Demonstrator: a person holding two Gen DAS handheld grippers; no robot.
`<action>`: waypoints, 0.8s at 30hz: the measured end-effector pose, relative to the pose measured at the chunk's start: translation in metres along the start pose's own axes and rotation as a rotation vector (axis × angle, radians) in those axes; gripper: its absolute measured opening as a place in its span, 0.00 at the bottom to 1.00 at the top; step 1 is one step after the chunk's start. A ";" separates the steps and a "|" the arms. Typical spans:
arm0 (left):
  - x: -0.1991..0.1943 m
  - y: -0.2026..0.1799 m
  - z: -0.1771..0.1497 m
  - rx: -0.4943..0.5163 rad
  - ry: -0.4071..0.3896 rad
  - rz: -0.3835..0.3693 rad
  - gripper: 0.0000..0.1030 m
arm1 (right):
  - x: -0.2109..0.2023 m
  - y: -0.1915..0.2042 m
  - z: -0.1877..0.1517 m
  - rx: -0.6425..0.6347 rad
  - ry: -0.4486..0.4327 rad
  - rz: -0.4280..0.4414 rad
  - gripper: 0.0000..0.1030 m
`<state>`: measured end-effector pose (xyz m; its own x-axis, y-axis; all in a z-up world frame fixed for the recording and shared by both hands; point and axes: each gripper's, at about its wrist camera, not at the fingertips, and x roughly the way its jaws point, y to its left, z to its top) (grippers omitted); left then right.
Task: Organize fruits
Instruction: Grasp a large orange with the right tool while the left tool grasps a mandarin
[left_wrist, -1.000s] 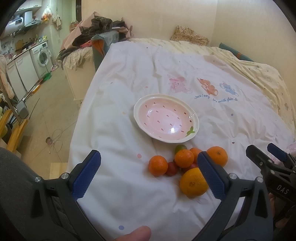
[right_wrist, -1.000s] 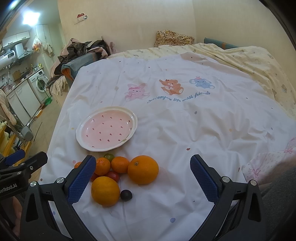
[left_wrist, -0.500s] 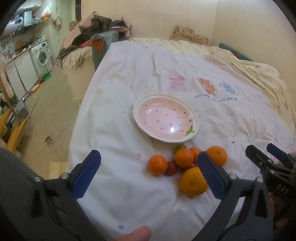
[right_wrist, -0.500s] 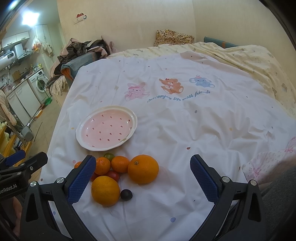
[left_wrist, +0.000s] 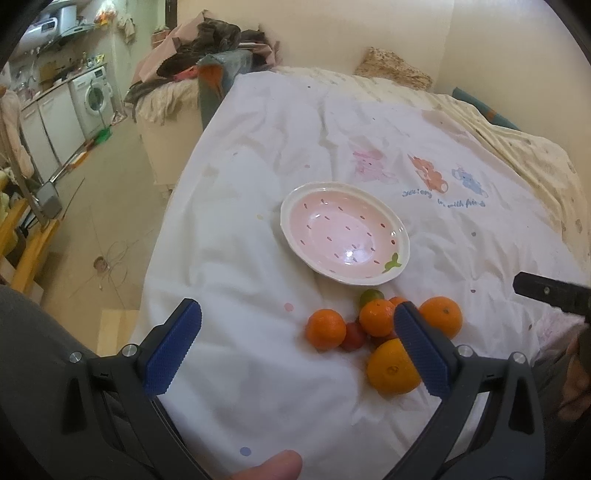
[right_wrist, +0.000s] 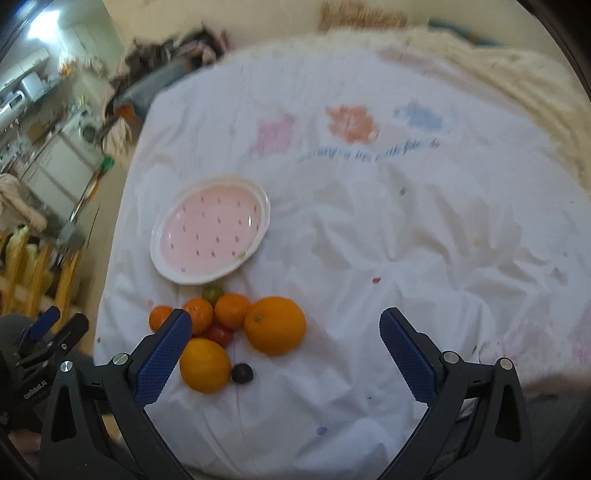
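A pink plate with a white rim (left_wrist: 400, 243) (right_wrist: 264, 218) lies empty on the white bedsheet. Just in front of it is a cluster of fruit: a large orange (right_wrist: 275, 325), a second large orange (right_wrist: 205, 365) (left_wrist: 391, 365), several small mandarins (left_wrist: 325, 328) (right_wrist: 232, 310), a red tomato (right_wrist: 219, 334), a green one (right_wrist: 213, 293) and a dark plum (right_wrist: 242, 373). My left gripper (left_wrist: 295, 347) is open and empty above the sheet, left of the cluster. My right gripper (right_wrist: 284, 350) is open and empty, with the large orange between its fingers' line, still above it.
The bed's left edge (left_wrist: 162, 236) drops to the floor, with a washing machine (left_wrist: 94, 99) and clutter beyond. A pile of clothes (left_wrist: 218, 48) sits at the far corner. The sheet stretches wide to the right of the plate.
My right gripper has moved forward and down toward the fruit, and its view is blurred. The left gripper has barely shifted. No fruit has moved.
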<state>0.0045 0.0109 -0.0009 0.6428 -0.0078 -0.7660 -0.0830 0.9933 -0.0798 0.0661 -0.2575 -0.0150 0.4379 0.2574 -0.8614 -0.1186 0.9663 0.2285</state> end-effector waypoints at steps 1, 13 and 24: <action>-0.001 -0.001 -0.001 0.004 -0.003 0.004 1.00 | 0.005 -0.003 0.005 -0.004 0.037 0.011 1.00; 0.013 0.013 0.000 -0.031 0.076 0.032 1.00 | 0.108 0.014 -0.001 -0.093 0.386 0.045 0.81; 0.019 0.021 -0.001 -0.062 0.112 0.059 1.00 | 0.139 0.037 -0.010 -0.258 0.405 -0.030 0.65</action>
<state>0.0142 0.0319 -0.0184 0.5466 0.0344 -0.8367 -0.1676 0.9834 -0.0690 0.1138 -0.1859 -0.1302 0.0679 0.1584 -0.9850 -0.3507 0.9281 0.1251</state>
